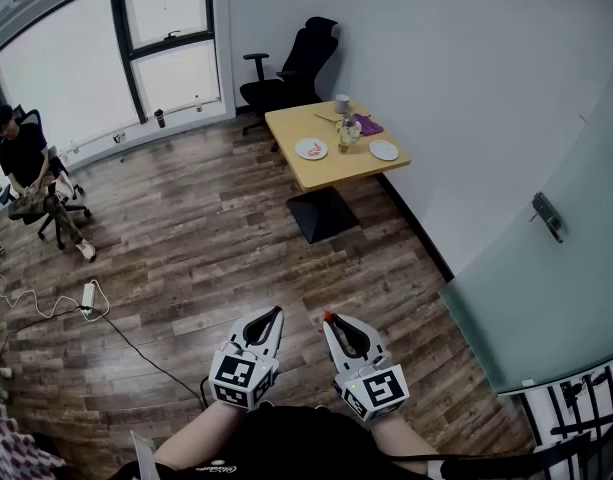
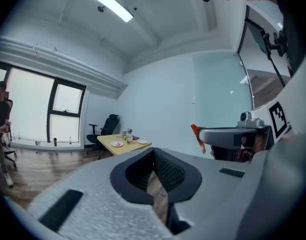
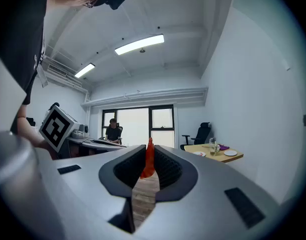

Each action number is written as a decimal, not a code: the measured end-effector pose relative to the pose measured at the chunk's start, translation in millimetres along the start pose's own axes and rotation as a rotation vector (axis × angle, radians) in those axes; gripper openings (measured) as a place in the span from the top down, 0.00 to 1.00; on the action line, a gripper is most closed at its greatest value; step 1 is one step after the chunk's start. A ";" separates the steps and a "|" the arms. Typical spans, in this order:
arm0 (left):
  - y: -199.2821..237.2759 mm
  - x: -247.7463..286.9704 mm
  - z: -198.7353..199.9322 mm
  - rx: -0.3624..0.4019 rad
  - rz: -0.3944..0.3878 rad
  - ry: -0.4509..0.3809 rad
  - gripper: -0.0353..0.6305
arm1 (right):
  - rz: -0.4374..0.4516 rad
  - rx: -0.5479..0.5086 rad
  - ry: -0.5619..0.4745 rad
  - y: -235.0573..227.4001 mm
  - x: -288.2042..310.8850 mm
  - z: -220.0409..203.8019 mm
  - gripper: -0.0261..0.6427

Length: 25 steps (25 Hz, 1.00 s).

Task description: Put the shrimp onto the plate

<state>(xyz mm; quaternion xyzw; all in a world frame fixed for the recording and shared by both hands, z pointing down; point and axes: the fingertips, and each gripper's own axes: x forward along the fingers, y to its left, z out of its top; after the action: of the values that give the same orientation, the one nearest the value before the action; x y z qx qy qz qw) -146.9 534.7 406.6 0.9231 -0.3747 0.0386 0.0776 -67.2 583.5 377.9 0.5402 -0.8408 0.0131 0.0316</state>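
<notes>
Both grippers are held close to my body, far from the yellow table [image 1: 331, 168]. My right gripper [image 1: 329, 317] is shut on an orange-red shrimp [image 3: 149, 160], which pokes out at the jaw tips [image 1: 327, 316]. In the left gripper view the shrimp [image 2: 194, 132] shows at the right gripper's tip. My left gripper [image 1: 277, 311] is shut with nothing in it. On the table lie a plate [image 1: 311, 149] with something pink on it and an empty white plate [image 1: 384, 150].
A glass jar [image 1: 346, 135], a purple cloth [image 1: 366, 124] and a cup [image 1: 341, 103] share the table. A black office chair [image 1: 291, 68] stands behind it. A person [image 1: 26, 163] sits at far left. A cable and power strip [image 1: 88, 296] lie on the wooden floor. A glass door [image 1: 546, 268] stands at right.
</notes>
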 end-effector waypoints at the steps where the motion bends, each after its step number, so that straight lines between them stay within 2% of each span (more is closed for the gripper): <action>1: -0.2 -1.4 -0.6 0.001 -0.002 -0.002 0.94 | -0.005 0.008 0.000 0.9 -0.5 -1.1 0.88; 9: -2.8 -4.6 -9.0 0.009 -0.023 -0.004 0.94 | 0.003 -0.003 0.000 3.7 -1.6 -2.1 0.88; 15: -2.3 -7.6 -8.0 0.007 -0.031 -0.012 0.94 | 0.010 0.038 -0.020 5.7 0.8 0.9 0.88; 25: 38.3 -25.0 -6.6 0.005 -0.057 -0.032 0.94 | -0.035 0.008 -0.021 31.5 31.2 0.8 0.88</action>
<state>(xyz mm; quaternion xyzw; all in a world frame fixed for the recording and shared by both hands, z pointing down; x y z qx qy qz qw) -191.6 525.9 414.2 0.9341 -0.3494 0.0227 0.0705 -108.8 568.2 379.6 0.5552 -0.8314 0.0101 0.0206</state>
